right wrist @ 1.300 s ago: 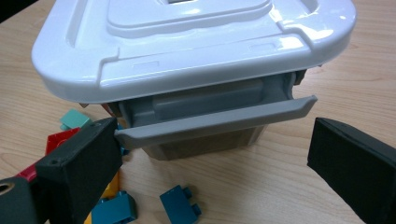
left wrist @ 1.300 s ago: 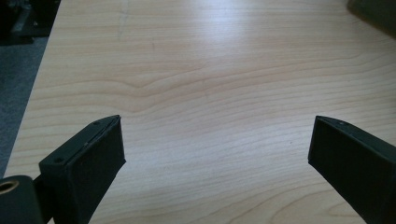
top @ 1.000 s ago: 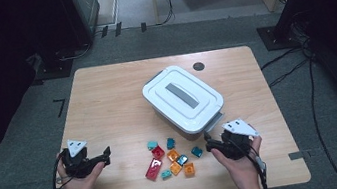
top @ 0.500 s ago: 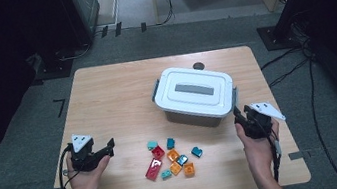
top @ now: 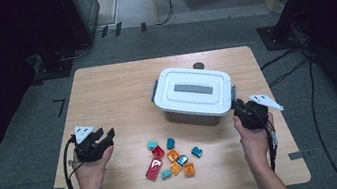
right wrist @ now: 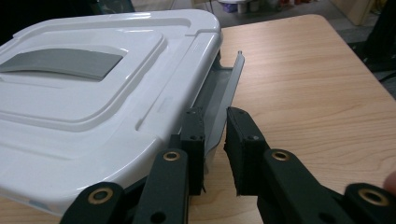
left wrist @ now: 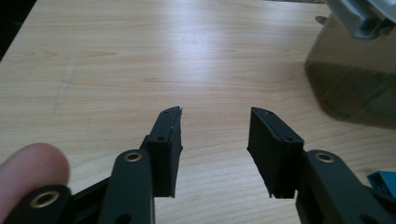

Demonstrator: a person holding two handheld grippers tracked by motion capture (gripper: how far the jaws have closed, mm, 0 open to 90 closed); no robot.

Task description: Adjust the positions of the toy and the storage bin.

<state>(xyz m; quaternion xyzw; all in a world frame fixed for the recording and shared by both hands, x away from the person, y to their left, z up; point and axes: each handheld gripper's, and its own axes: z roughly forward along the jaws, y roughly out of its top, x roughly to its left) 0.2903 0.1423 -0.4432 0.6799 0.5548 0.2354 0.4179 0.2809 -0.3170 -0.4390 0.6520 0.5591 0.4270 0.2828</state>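
Since the earlier frames the white box (top: 193, 95) has turned on the table (top: 110, 90), so its long side now runs more across the person's front, and the right gripper (top: 241, 109) has swung out from near the toy blocks (top: 172, 156) to the box's right end. Its jaws have just been closing and now stand narrowly apart around the grey latch (right wrist: 223, 105) that hangs off the lid's edge; in the right gripper view the latch passes between the pads, but whether they actually press on it is hard to tell from this angle. The lid (right wrist: 93, 88), with its grey handle strip (right wrist: 60, 63), lies just to the left of those jaws and blocks any view of the box's inside. The left gripper (top: 103, 138) sits well off to the left of the box, over bare wood, and its jaws have just been closing too, yet they are plainly apart with nothing between them. Ahead and to the right of that gripper is the box's dark lower wall (left wrist: 350, 84), with the second latch (left wrist: 369, 21) above it. A teal block (left wrist: 384, 181) lies just beside its right jaw. The rest of the coloured blocks are scattered between the two hands, in front of the box and clear of both grippers.
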